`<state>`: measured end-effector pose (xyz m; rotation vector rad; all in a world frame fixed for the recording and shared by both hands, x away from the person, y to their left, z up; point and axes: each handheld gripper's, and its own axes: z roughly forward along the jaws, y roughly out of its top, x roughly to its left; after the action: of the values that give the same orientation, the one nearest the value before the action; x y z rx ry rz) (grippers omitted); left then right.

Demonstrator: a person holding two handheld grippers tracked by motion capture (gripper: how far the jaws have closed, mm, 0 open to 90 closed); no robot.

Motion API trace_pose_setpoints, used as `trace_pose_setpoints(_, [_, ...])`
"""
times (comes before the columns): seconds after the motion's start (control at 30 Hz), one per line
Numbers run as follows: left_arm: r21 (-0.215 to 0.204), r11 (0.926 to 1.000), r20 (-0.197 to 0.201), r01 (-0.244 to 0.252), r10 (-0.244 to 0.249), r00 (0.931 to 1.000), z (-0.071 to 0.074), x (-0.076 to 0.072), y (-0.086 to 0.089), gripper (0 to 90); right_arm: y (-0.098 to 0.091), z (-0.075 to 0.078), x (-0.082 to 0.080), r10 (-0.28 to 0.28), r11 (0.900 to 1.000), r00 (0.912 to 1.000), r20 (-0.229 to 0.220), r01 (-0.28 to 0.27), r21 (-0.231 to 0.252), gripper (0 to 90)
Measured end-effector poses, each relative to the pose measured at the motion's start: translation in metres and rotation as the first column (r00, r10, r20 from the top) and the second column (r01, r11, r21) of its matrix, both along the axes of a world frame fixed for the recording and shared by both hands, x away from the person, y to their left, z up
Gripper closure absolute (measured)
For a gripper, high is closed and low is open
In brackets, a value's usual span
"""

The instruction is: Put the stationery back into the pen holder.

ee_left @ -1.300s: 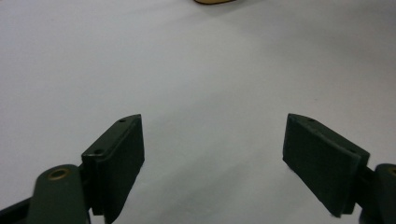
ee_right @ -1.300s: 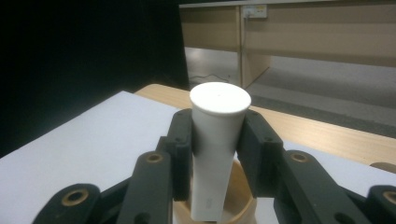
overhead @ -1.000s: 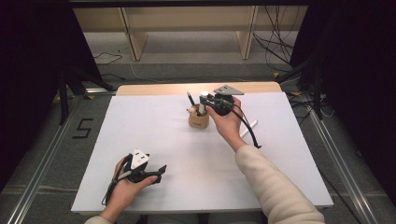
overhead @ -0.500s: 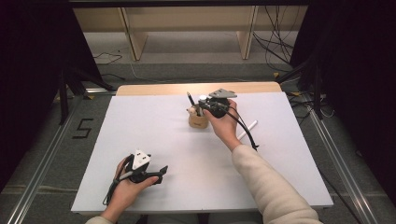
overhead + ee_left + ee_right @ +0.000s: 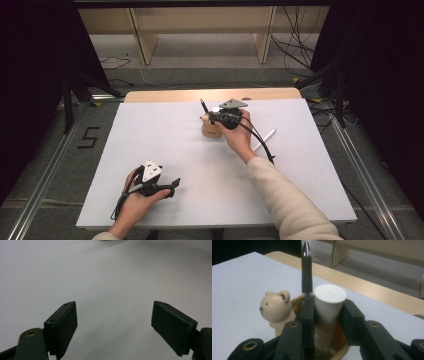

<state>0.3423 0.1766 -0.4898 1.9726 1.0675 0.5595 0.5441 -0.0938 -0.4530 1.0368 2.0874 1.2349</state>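
A wooden pen holder with a small bear figure (image 5: 275,308) stands at the far middle of the white table (image 5: 150,130); it shows in the high view as holder (image 5: 210,129). A black pen (image 5: 307,270) stands upright in it. My right gripper (image 5: 327,315) reaches over the holder (image 5: 216,119), with a white marker (image 5: 329,300) upright between its pads and its lower end inside the holder. Those jaws have just been opening a little; both pads still touch the marker. My left gripper (image 5: 172,186) rests at the near left, open (image 5: 113,325) with nothing between its fingers.
Another white marker (image 5: 263,140) lies on the table right of my right hand, beside the trailing cable (image 5: 260,142). A wooden strip (image 5: 175,95) runs along the table's far edge. Wooden furniture legs and cables are on the floor beyond.
My right hand has sunk slightly, lowering the white marker deeper into the holder. The left hand has stayed still.
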Motion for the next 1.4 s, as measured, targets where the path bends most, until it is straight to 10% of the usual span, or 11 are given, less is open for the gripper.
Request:
trace_pose_setpoints(0.33, [-0.004,1.0000,0.001,-0.004,0.004,1.0000,0.000,0.000,0.001,20.7,-0.014,0.018,-0.010,0.036,0.9984,0.9994,0.004,-0.036,0.043,48.5])
trace_pose_setpoints(0.83, [-0.002,1.0000,0.000,-0.009,0.009,1.0000,0.000,-0.001,0.000,21.0,-0.110,0.035,-0.012,-0.105,0.9921,0.9934,-0.048,0.108,0.064,44.0])
trace_pose_setpoints(1.0, [-0.002,1.0000,0.001,-0.009,0.009,1.0000,0.000,0.000,0.000,21.0,-0.137,0.022,-0.009,-0.156,0.9874,0.9831,-0.095,0.158,0.011,55.4])
trace_pose_setpoints(1.2, [-0.001,1.0000,-0.004,-0.007,0.007,1.0000,-0.001,0.000,0.000,21.2,-0.168,0.005,-0.002,-0.220,0.9735,0.9598,-0.175,0.204,-0.104,90.0])
trace_pose_setpoints(1.4, [-0.001,1.0000,-0.003,-0.009,0.009,1.0000,-0.002,0.000,-0.001,21.4,-0.192,-0.008,0.006,-0.266,0.9596,0.9408,-0.211,0.237,-0.152,90.0])
